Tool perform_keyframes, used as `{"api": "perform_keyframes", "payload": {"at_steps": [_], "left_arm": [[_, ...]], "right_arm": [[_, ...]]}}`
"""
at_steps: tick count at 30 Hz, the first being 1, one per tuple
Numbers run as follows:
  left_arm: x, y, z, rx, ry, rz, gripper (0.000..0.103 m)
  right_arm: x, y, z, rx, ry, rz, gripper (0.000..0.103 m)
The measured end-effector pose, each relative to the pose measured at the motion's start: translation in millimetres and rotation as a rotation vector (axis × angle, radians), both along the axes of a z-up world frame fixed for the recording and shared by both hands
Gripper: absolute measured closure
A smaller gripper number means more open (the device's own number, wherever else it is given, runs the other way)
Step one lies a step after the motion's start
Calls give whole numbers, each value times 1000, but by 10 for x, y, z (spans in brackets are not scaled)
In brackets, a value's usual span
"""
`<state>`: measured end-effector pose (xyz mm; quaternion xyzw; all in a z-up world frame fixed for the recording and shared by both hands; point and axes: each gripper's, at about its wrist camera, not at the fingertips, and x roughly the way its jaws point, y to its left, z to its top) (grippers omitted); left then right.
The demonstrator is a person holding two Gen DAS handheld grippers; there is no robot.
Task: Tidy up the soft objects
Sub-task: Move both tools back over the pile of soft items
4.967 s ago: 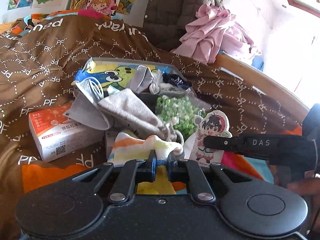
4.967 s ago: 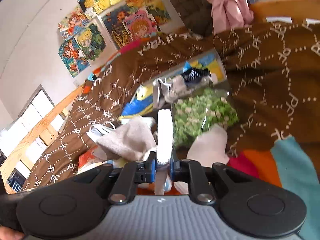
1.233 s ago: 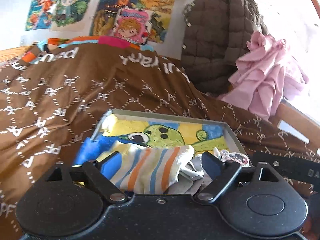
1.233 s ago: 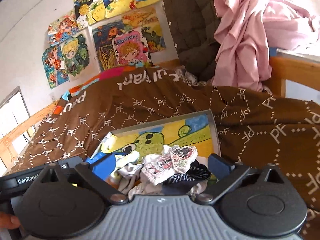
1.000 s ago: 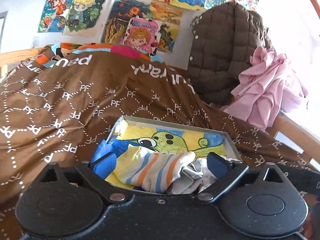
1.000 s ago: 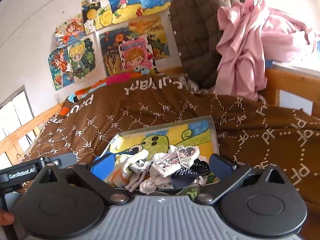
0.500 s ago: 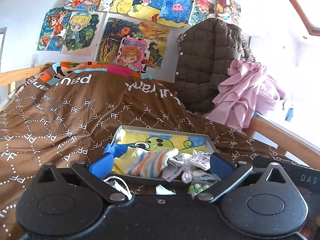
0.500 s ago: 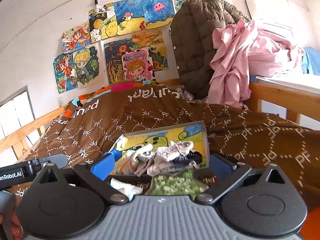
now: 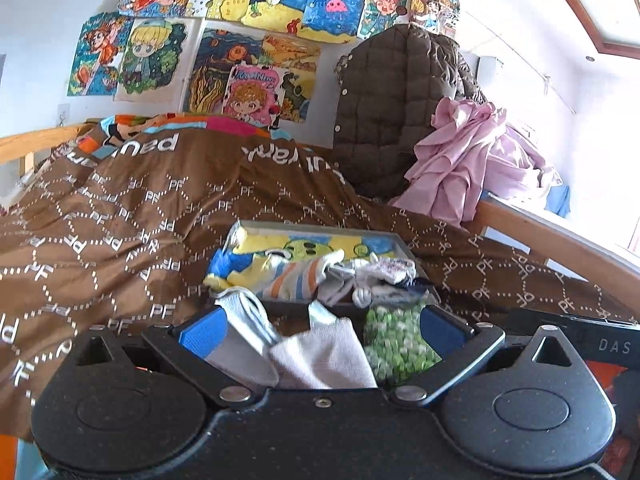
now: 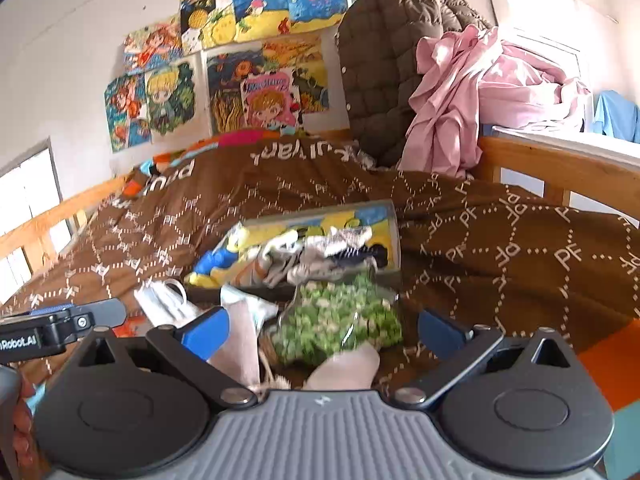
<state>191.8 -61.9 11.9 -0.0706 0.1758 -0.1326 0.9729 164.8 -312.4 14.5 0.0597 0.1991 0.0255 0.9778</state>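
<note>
Both my tools are spread wide and carry nothing. My left gripper point(image 9: 322, 330) hangs low over the bed; my right gripper point(image 10: 324, 330) sits beside it, likewise gaping.

The soft things lie in two groups. In the shallow tray point(image 9: 396, 239) with the cartoon lining: a striped sock point(image 9: 296, 276) in orange, blue and cream, touching a tangle of small white and dark socks point(image 9: 384, 276) at the tray's right end. From the right wrist the same heap point(image 10: 320, 256) fills the near half of the tray point(image 10: 394, 236).

Nearer me, outside the tray, on the brown quilt point(image 9: 120, 232): a grey-white cloth piece point(image 9: 332, 356) directly between my left fingers, a white face mask point(image 9: 244, 312) just beside it on the left, and a clear bag of green-and-white bits point(image 9: 396, 344) on the right, touching the tray's front edge. That bag point(image 10: 340, 320) sits squarely ahead of the right tool, with a pale sock point(image 10: 344, 368) just in front of it.

Behind: a brown quilted jacket point(image 9: 396, 108), pink garments point(image 9: 472, 160) heaped on the wooden bed rail point(image 9: 552, 240), cartoon posters point(image 9: 240, 40) on the wall.
</note>
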Motion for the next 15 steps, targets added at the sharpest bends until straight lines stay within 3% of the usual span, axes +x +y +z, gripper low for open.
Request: {"api": "perform_keyframes", "payload": {"at_steps": [15], "left_arm": [[-128,104,-469,47,148,-32,1]], "right_arm": [[177,96,-438,-130,272,14,0]]}}
